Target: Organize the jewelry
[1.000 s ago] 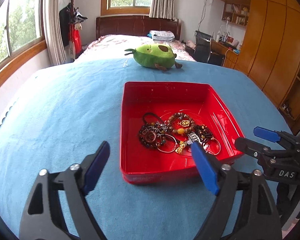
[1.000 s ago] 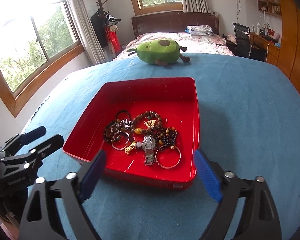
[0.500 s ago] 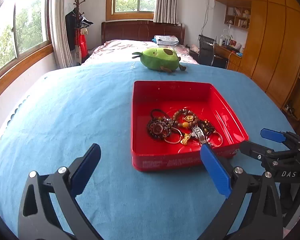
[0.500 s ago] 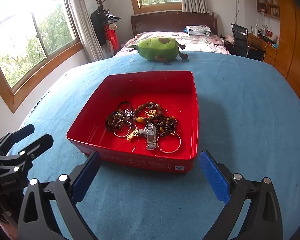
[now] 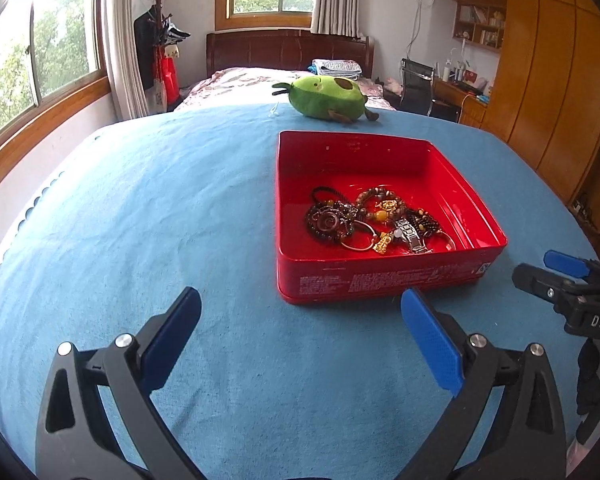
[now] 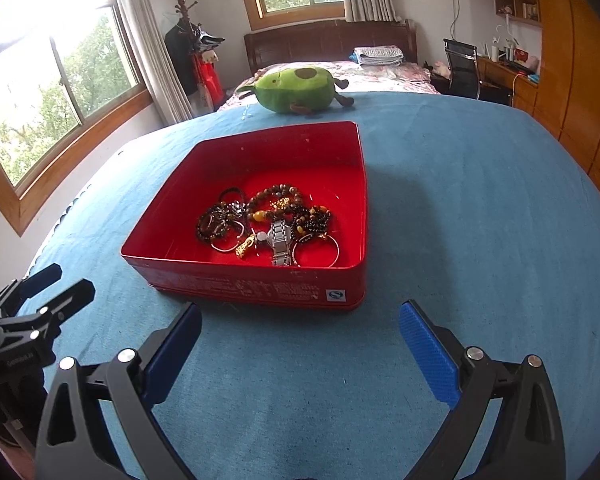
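Observation:
A red tin (image 5: 380, 278) (image 6: 240, 280) sits on the blue cloth, holding a tangled pile of jewelry (image 5: 372, 220) (image 6: 268, 224): beaded bracelets, thin bangles, a gold charm and a silver watch (image 5: 410, 236) (image 6: 280, 242). My left gripper (image 5: 300, 300) hovers open just in front of the tin's near wall, slightly to its left, with nothing between its blue pads. My right gripper (image 6: 300, 310) is also open and empty before the tin's near wall. Each gripper shows at the edge of the other's view: the right gripper (image 5: 540, 268), the left gripper (image 6: 66, 284).
A green avocado plush (image 5: 328, 96) (image 6: 296, 88) lies on the cloth behind the tin. The blue cloth (image 5: 140, 200) spreads wide to the left and right of the tin. A bed, a desk with a chair and wooden wardrobes stand beyond.
Both grippers have drawn back from over the tin's front rim to the cloth before it. The left jaws have spread a little wider. The jewelry has not moved.

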